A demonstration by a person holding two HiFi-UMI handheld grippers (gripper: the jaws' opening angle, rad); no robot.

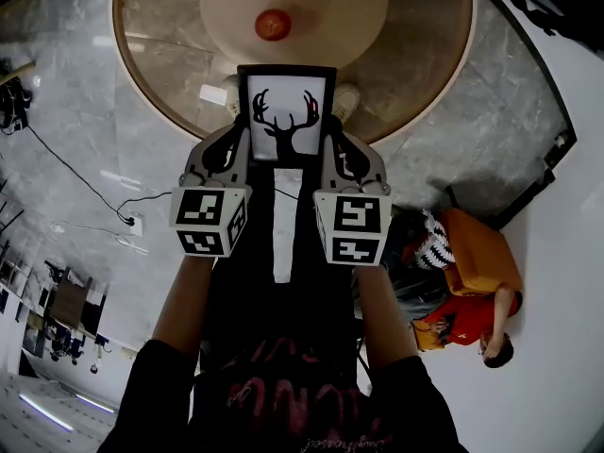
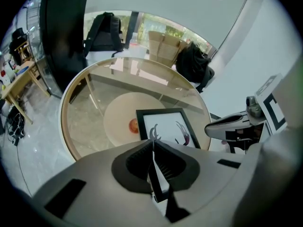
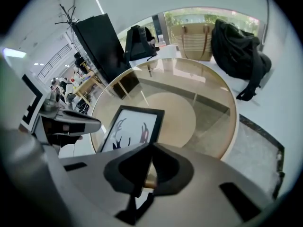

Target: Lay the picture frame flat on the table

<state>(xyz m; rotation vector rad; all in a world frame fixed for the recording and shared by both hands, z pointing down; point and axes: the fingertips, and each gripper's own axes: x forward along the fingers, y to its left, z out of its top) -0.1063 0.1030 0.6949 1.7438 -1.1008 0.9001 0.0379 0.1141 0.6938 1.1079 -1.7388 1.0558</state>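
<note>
Round glass counter (image 1: pixel 160 45): we hold the picture frame (image 1: pixel 286 111) over its near rim, left hand-held gripper (image 1: pixel 241 144) and right hand-held gripper (image 1: pixel 332 147) each clamped on a side edge; we should lower both evenly.

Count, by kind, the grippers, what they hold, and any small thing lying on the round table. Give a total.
Grippers: 2, the left gripper and the right gripper
Picture frame: 1, clamped by both grippers
Red round thing: 1
Total: 4
</note>
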